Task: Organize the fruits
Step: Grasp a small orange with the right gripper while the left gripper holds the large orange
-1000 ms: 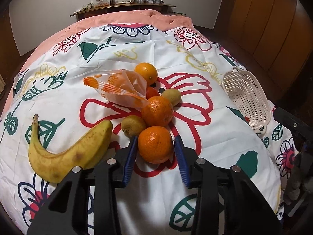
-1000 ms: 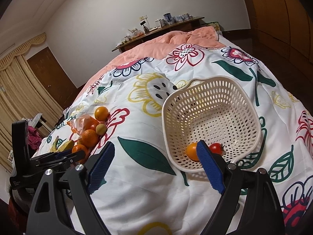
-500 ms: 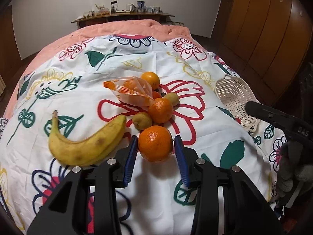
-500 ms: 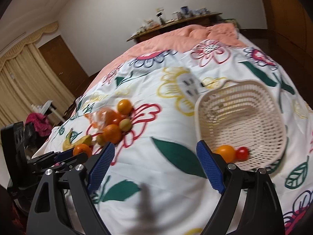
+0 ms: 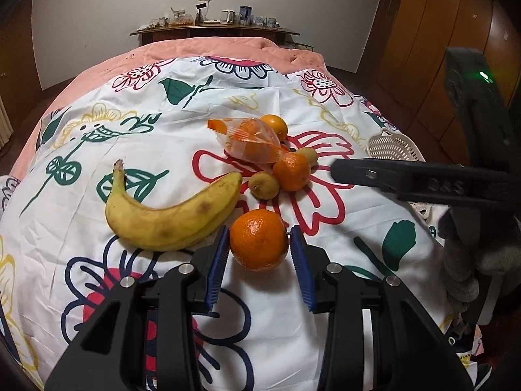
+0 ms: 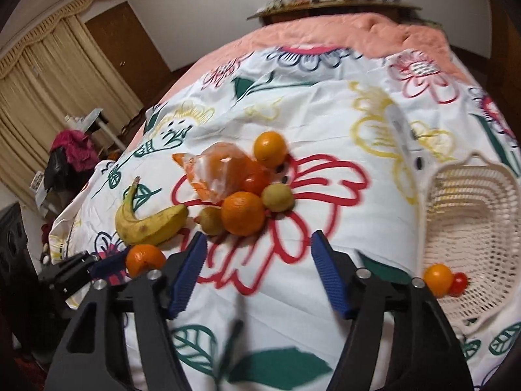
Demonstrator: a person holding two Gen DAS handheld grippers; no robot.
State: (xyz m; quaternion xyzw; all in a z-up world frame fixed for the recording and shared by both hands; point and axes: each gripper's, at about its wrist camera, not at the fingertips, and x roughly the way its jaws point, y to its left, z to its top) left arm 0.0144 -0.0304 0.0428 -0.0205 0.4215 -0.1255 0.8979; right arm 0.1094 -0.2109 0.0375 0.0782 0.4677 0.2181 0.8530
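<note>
Left wrist: left gripper (image 5: pixel 259 249) fingers clamp orange (image 5: pixel 259 243), banana (image 5: pixel 172 215) beside, right gripper (image 6: pixel 257 277) agape.

- The left claw (image 5: pixel 259 249) shows matt black plastic arms, ribbed blue pads (image 5: pixel 217 265) and bright metal screw heads; a dimpled, faintly glossy orange (image 5: pixel 259 239) sits between the pads.
- The right claw (image 6: pixel 257 272) has the same matt black plastic and ribbed blue pads.
- A smooth cotton-like printed bedsheet (image 5: pixel 97 202) lies lightly creased over a soft, quilted salmon-pink blanket (image 5: pixel 208 49).
- The banana (image 5: pixel 169 210) has smooth, matt yellow skin with brown flecks.
- A crinkled, shiny clear plastic bag (image 5: pixel 250 143) wraps some fruit.
- The cream basket (image 6: pixel 472 224) is perforated plastic; a glossy red tomato (image 6: pixel 458 282) rests inside.
- Wardrobe doors (image 5: pixel 433 49) are polished brown wood.
</note>
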